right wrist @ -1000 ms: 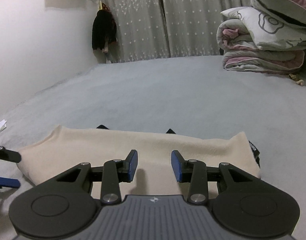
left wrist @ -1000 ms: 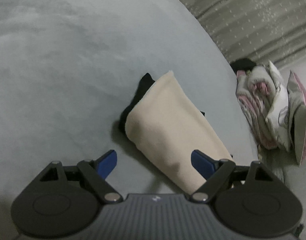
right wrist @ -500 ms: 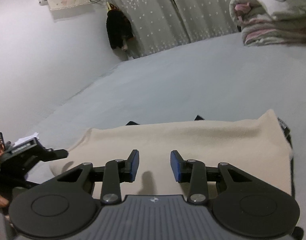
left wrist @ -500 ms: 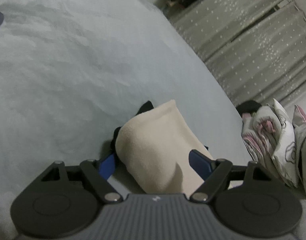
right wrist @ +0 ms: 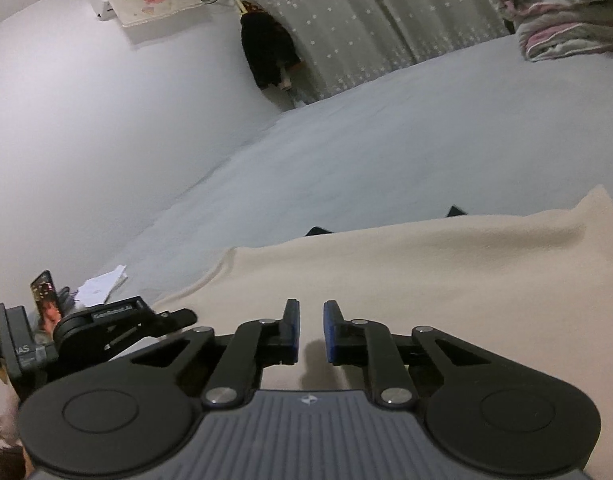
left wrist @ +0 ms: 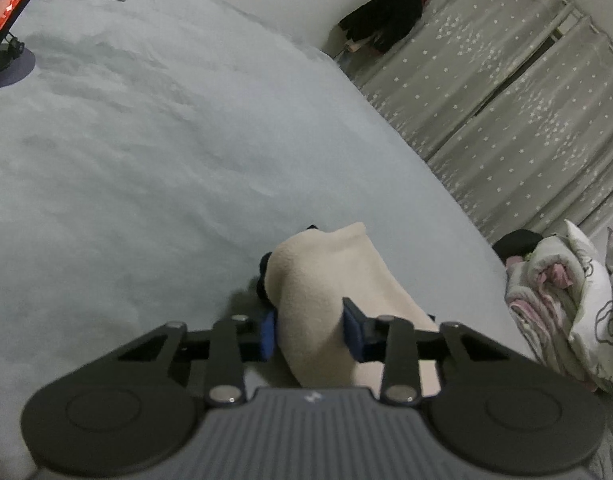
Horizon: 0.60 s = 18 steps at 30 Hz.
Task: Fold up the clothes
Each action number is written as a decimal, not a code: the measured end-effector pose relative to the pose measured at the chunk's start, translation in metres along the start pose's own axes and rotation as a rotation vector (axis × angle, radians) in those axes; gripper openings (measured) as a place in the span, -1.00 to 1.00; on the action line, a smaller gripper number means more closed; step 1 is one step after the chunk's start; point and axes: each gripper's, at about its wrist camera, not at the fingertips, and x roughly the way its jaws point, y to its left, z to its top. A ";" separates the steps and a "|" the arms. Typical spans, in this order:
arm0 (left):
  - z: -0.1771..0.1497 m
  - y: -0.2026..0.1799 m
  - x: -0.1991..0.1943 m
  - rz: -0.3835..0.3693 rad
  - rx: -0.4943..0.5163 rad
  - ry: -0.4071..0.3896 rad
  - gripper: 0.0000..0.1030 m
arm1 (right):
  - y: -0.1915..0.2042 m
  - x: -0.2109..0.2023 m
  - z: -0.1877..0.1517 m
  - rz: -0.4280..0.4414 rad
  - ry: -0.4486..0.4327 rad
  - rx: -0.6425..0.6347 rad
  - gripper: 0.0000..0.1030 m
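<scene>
While both claws are closing, the left claw pinches the cream garment end. Right claw closes above cloth, grip unclear, on the grey bed.

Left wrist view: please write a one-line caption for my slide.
Left gripper closing around the end of a folded cream fleece garment on a grey bed cover.

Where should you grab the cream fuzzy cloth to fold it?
Grab the cream cloth at its near narrow end, coming in low from the side. That end bunches into a thick roll, so the left gripper fits around it; its fingers are closing there now, with the cloth between them.
</scene>
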 end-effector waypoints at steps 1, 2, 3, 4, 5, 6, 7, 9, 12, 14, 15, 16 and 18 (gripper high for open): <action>0.001 0.001 -0.001 -0.011 -0.002 -0.004 -0.45 | 0.000 0.002 -0.001 0.017 0.007 0.010 -0.73; 0.001 0.000 -0.003 -0.024 -0.001 -0.011 -0.46 | 0.001 0.005 -0.001 0.031 0.015 0.016 -0.74; 0.001 -0.001 -0.005 -0.038 0.004 -0.020 -0.47 | 0.002 0.008 -0.002 0.042 0.025 0.017 -0.75; 0.002 -0.003 -0.007 -0.052 0.011 -0.028 -0.48 | 0.002 0.012 -0.004 0.048 0.038 0.016 -0.76; 0.003 -0.005 -0.009 -0.065 0.019 -0.034 -0.49 | 0.004 0.017 -0.006 0.032 0.058 0.003 -0.77; 0.004 -0.008 -0.011 -0.078 0.032 -0.040 -0.50 | 0.006 0.023 -0.009 -0.006 0.079 -0.024 -1.00; 0.003 -0.012 -0.014 -0.090 0.049 -0.047 -0.51 | 0.008 0.030 -0.011 -0.043 0.100 -0.050 -1.00; 0.003 -0.020 -0.020 -0.116 0.082 -0.062 -0.51 | 0.011 0.032 -0.012 -0.062 0.112 -0.062 -1.00; 0.002 -0.036 -0.030 -0.157 0.138 -0.092 -0.51 | 0.007 0.025 -0.008 -0.044 0.104 -0.032 -1.00; -0.001 -0.048 -0.038 -0.188 0.184 -0.108 -0.52 | -0.003 0.018 -0.004 -0.030 0.083 0.031 -0.89; -0.003 -0.054 -0.043 -0.203 0.207 -0.116 -0.52 | -0.008 0.013 -0.002 -0.027 0.068 0.062 -0.75; -0.004 -0.060 -0.047 -0.218 0.230 -0.124 -0.53 | -0.013 0.007 0.001 -0.029 0.050 0.088 -0.65; -0.007 -0.073 -0.054 -0.249 0.276 -0.139 -0.53 | -0.023 -0.003 0.004 -0.034 0.015 0.138 -0.53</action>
